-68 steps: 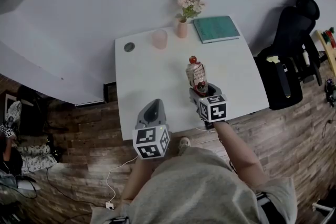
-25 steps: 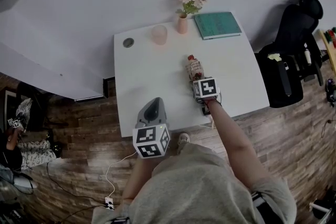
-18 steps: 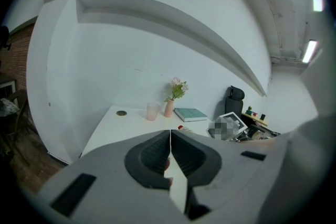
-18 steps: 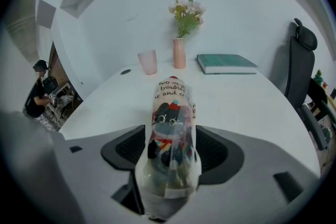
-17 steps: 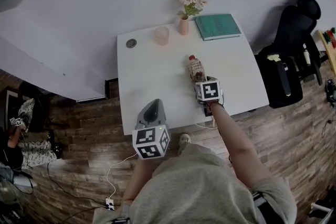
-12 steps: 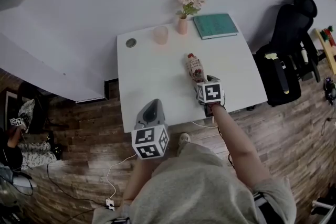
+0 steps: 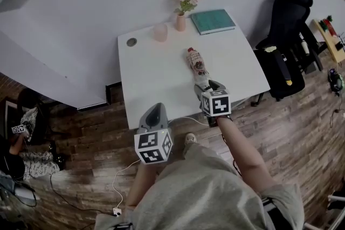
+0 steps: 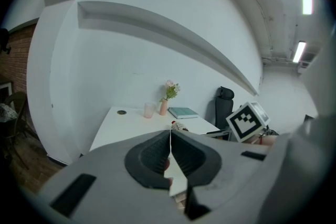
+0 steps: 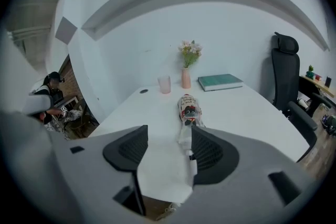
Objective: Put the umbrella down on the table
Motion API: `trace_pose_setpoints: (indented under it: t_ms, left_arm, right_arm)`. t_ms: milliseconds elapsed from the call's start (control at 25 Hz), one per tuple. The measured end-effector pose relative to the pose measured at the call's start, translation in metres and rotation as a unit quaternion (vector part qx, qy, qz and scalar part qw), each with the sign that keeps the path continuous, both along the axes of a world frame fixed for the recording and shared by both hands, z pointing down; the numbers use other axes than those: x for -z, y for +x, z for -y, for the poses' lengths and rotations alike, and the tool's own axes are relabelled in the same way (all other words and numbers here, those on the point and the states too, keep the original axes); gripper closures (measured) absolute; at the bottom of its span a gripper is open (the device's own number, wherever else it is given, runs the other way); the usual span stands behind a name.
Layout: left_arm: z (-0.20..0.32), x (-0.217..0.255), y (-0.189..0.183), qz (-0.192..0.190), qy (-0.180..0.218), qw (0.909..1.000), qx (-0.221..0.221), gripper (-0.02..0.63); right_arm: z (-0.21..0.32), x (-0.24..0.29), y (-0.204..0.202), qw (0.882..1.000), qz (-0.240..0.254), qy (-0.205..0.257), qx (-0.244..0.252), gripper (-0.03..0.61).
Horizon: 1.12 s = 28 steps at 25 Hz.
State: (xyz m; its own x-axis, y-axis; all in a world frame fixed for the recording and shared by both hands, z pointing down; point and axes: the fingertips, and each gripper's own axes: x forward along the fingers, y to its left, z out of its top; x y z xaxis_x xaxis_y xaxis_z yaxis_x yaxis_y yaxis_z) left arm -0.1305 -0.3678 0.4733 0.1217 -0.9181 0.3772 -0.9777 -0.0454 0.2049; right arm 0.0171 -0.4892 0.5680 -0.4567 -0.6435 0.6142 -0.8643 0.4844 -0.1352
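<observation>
The umbrella (image 7: pixel 197 63) lies folded on the white table (image 7: pixel 156 78), right of the middle, its red tip pointing to the far side. Its near end reaches the right gripper (image 7: pixel 210 87), which hangs over the table's near edge. That gripper's jaws stand wide apart and have just been closing a little. In the right gripper view the umbrella's (image 9: pixel 190 108) clear near end shows in the gap close to the right-hand jaw, but neither pad presses on it.

The left gripper (image 7: pixel 155 113) hangs off the table's near edge, to the left, and its jaws are together with nothing in them.

Along the far edge stand a pink cup (image 7: pixel 160 32), a vase of flowers (image 7: pixel 180 21) and a green book (image 7: pixel 213 20). A black chair (image 7: pixel 283 35) stands to the right of the table.
</observation>
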Motion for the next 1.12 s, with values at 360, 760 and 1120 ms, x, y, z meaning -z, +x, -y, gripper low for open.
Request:
trace_pose_setpoints:
  t_ms: [360,760,1120]
  left_arm:
    - [-0.064,0.001,0.001,0.004,0.008,0.9999,-0.012,0.604]
    - [-0.138,0.002,0.004,0.007,0.021,0.9995,-0.024,0.604]
    - [-0.189,0.006,0.010,0.005,0.030,0.9993,-0.023,0.604]
  right_arm:
    - [-0.082,0.041,0.002,0.998,0.029,0.054,-0.016,0.391]
    - [-0.182,0.068,0.013,0.995,0.033,0.095,-0.024,0.482]
    - [-0.249,0.087,0.025,0.991,0.051,0.117,-0.036,0.551]
